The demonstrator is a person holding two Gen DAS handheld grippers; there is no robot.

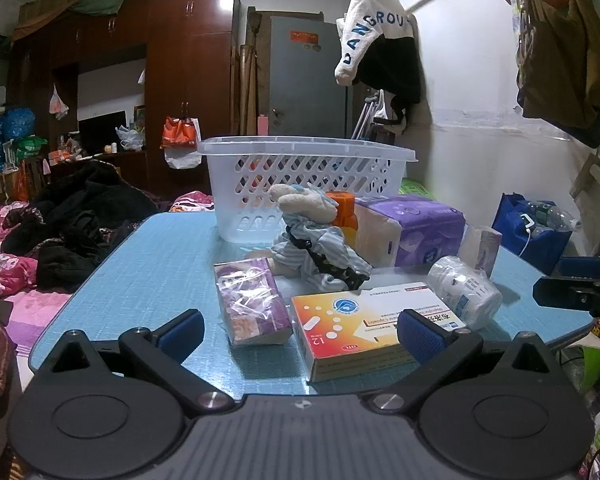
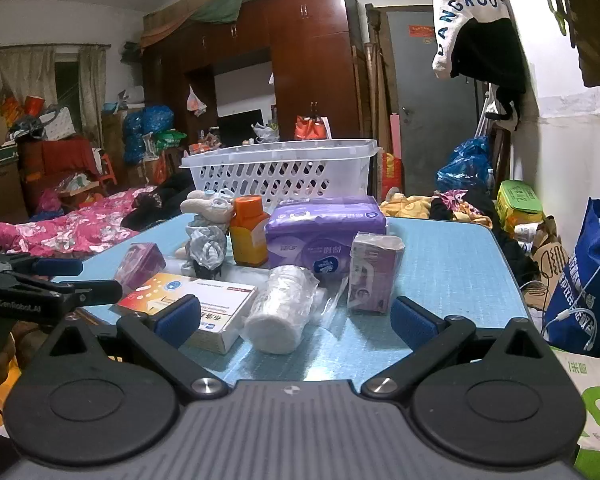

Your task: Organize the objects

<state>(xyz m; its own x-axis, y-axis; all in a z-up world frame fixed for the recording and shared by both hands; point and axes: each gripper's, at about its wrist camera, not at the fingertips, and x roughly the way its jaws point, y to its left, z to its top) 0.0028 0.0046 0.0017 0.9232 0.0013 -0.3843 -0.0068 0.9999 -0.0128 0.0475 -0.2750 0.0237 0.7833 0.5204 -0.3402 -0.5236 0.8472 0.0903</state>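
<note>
A white slotted basket [image 1: 304, 184] [image 2: 280, 174] stands at the far side of the blue table [image 1: 140, 272] [image 2: 452, 268]. In front of it lie a plush toy [image 1: 312, 236] [image 2: 210, 232], an orange bottle [image 1: 346, 216] [image 2: 248, 232], a purple tissue pack [image 1: 416, 228] [image 2: 326, 236], a medicine box [image 1: 360, 332] [image 2: 196, 308], a wrapped white roll [image 1: 464, 292] [image 2: 282, 308] and two small purple packets [image 1: 250, 300] [image 2: 374, 270]. My left gripper [image 1: 300, 332] is open at the near edge, facing the medicine box. My right gripper [image 2: 296, 320] is open, facing the roll.
A bed with pink bedding and dark clothes [image 1: 60, 232] lies left of the table. A blue bag [image 2: 588, 280] stands on the right. The other gripper shows at the right edge of the left wrist view [image 1: 580, 288] and the left edge of the right wrist view [image 2: 40, 288].
</note>
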